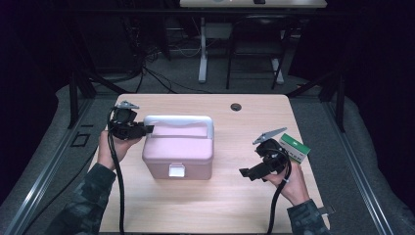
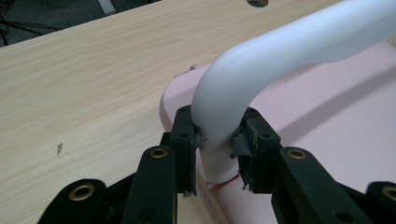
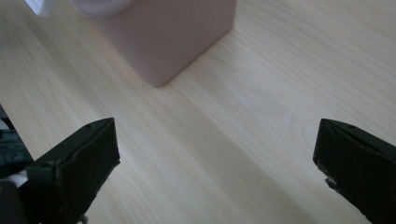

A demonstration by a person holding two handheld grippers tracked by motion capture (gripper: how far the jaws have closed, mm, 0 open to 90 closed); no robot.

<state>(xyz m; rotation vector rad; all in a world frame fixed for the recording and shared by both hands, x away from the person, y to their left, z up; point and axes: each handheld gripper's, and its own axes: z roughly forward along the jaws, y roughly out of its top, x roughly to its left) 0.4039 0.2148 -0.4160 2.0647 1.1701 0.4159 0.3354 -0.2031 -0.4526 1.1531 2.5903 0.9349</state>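
Observation:
A pink lidded box (image 1: 178, 149) with a white carry handle (image 1: 178, 120) and a white front latch (image 1: 176, 171) stands in the middle of the wooden table (image 1: 220, 205). My left gripper (image 1: 147, 129) is at the box's left end, shut on the lower left end of the white handle (image 2: 261, 70); its taped pads (image 2: 196, 140) press the handle's post from both sides, just above the pink lid (image 2: 327, 121). My right gripper (image 1: 247, 173) hovers open to the right of the box, over bare table, with the pink box corner (image 3: 173, 37) ahead of its jaws.
A small green and white carton (image 1: 295, 148) lies near the table's right edge, behind my right hand. A round cable hole (image 1: 236, 106) sits at the table's far edge. Beyond the table are desk legs and cables on a dark floor.

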